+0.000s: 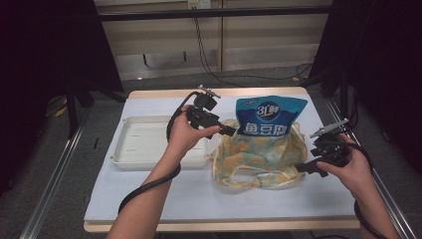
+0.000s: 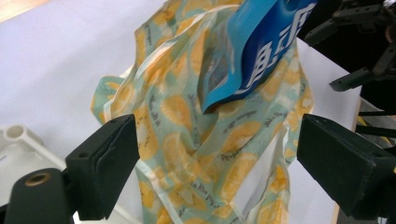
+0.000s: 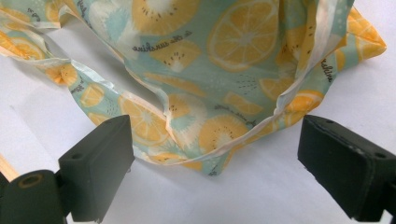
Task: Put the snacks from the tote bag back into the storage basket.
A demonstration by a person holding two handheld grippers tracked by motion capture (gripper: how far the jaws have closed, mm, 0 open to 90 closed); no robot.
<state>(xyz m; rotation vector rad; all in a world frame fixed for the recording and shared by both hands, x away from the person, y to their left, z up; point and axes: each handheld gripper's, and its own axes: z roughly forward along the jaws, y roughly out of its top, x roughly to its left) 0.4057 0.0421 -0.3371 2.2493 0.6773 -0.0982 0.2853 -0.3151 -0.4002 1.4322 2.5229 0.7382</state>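
A teal cloth bag [image 1: 259,159] printed with orange lemon slices sits crumpled at the table's middle. A blue food pouch [image 1: 268,117] with white lettering stands in its mouth, upper half sticking out. My left gripper [image 1: 229,130] is at the bag's upper left edge. In the left gripper view it [image 2: 217,154] is open wide, with the bag [image 2: 187,140] and the pouch [image 2: 257,51] just ahead of the jaws. My right gripper [image 1: 302,168] is at the bag's lower right corner. It [image 3: 212,154] is open too, facing the bag's seamed edge [image 3: 219,93] and a loose handle [image 3: 84,88].
A white plastic tray [image 1: 127,162] lies left of the bag, under my left hand; its corner [image 2: 16,137] appears in the left gripper view. White paper [image 1: 199,199] covers the wooden table. Metal rails run along both sides. Cables hang behind the table.
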